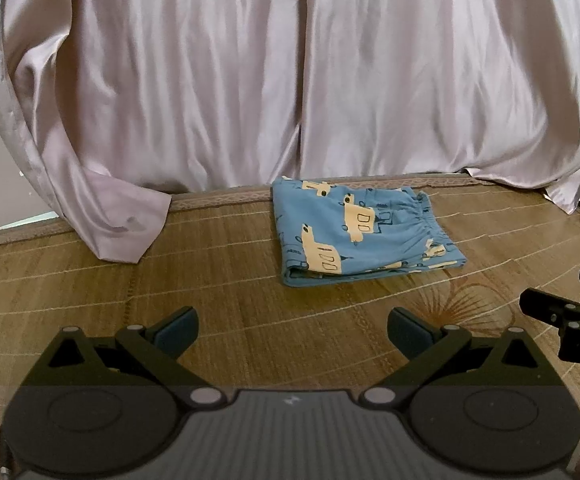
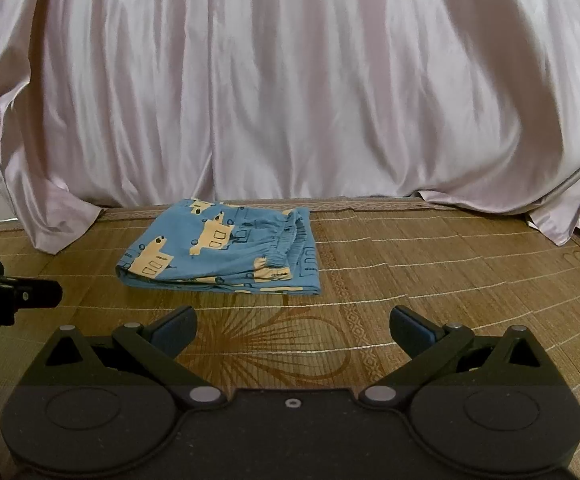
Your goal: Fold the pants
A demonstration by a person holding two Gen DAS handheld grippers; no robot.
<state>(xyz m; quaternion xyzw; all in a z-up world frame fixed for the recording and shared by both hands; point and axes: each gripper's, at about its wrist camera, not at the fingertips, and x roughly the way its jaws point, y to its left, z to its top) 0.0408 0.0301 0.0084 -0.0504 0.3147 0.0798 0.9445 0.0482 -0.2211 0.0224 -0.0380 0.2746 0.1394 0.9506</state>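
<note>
The left tool (image 1: 291, 330) is a matte black, two-finger handheld device: twin round housings flank a grey ribbed centre panel bearing a small pale mark, with silver pivot pins on angled black linkage arms and dark blue-grey finger pads (image 1: 176, 330). The right tool (image 2: 293, 330) has the same build, but its centre panel is plain black with one hex screw. White lettering marks each tool's side.
</note>
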